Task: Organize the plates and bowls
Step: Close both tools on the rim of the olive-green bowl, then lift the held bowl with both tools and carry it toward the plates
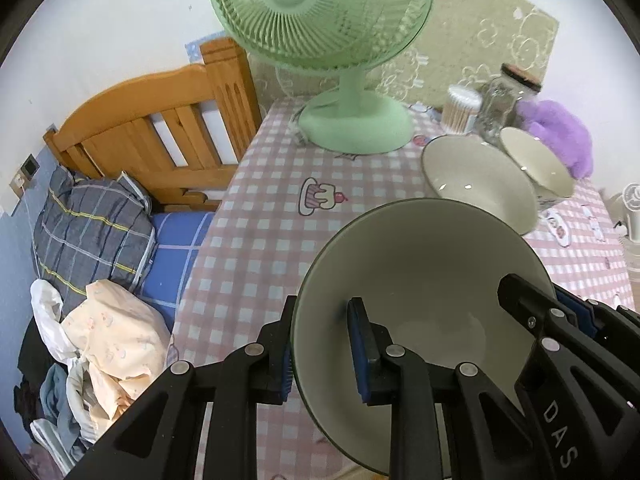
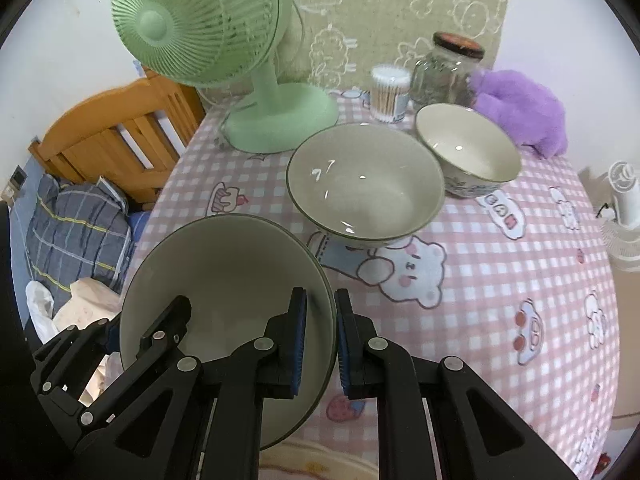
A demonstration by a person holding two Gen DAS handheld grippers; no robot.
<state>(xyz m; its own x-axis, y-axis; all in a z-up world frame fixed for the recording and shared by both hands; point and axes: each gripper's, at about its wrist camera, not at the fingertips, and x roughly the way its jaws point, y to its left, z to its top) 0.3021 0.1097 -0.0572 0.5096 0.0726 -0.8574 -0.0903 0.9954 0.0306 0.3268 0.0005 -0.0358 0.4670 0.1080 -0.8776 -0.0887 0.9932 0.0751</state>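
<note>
A cream bowl with a dark green rim (image 1: 424,264) (image 2: 228,276) is held by both grippers near the table's front. My left gripper (image 1: 320,352) is shut on its left rim, one finger inside, one outside. My right gripper (image 2: 322,344) is shut on its right rim; in the left wrist view it shows at the bowl's right side (image 1: 560,320). A second green-rimmed bowl (image 2: 366,184) (image 1: 480,178) stands further back. A smaller patterned bowl (image 2: 466,148) (image 1: 538,160) stands behind it to the right.
A green desk fan (image 2: 276,120) (image 1: 352,120) stands at the back left of the pink checked tablecloth (image 2: 500,280). A cotton swab tub (image 2: 390,94), a glass jar (image 2: 444,72) and a purple fluffy thing (image 2: 520,116) stand at the back. A wooden bed (image 1: 160,132) lies left.
</note>
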